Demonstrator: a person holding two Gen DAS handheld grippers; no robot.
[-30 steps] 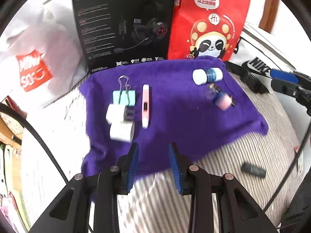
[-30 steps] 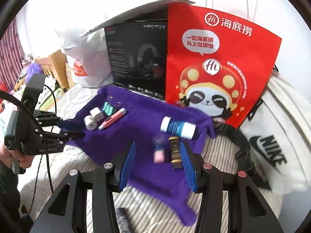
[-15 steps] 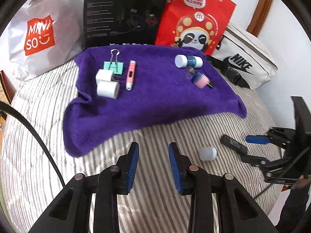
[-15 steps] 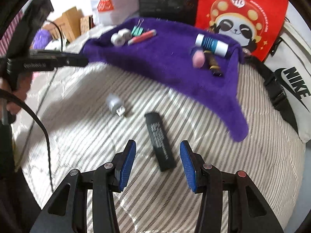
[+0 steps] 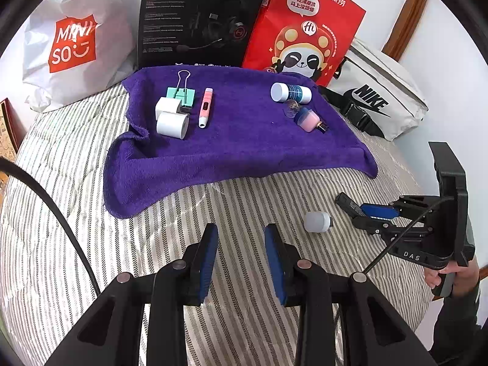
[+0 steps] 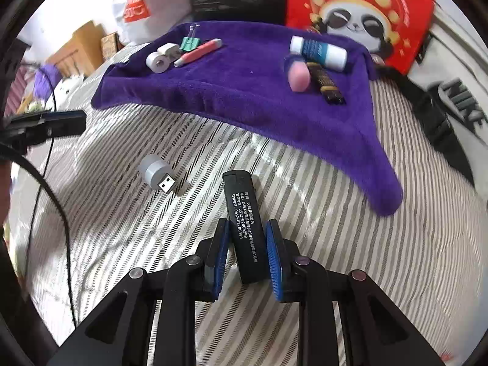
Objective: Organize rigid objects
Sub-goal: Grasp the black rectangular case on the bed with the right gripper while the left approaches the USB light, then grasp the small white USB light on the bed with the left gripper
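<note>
Down at the lower centre of the right wrist view, the right gripper [image 6: 247, 244] is pinching a black lighter [image 6: 242, 213] printed with white text — its jaws have just been closing, and the blue pads are now sitting against both long sides of the lighter, which is lying on the striped bedspread [image 6: 381, 274]. Left of it, in the middle left of that frame, a small grey USB plug [image 6: 157, 174] is resting on the stripes, apart from the lighter.

Across the upper half of the frame a purple towel [image 6: 244, 91] is lying spread out. On its upper left part, a white tape roll [image 6: 157, 60], a white charger cube [image 6: 170, 49], a green binder clip [image 6: 190, 42] and a pink pen [image 6: 199, 52] are sitting close together. On its upper right part, a white-and-blue bottle [image 6: 318, 52], a pink-capped vial [image 6: 298, 77] and a dark gold-banded tube [image 6: 328, 85] are clustering.

In the left wrist view, the left gripper [image 5: 241, 256] is hanging at the bottom centre with its jaws partly spread and nothing between them — only striped fabric beneath. Behind the towel, a black headset box [image 5: 195, 15], a red panda bag [image 5: 305, 30], a white Miniso bag [image 5: 76, 39] and a white Nike pouch [image 5: 375, 91] are lining the top of the frame.
</note>
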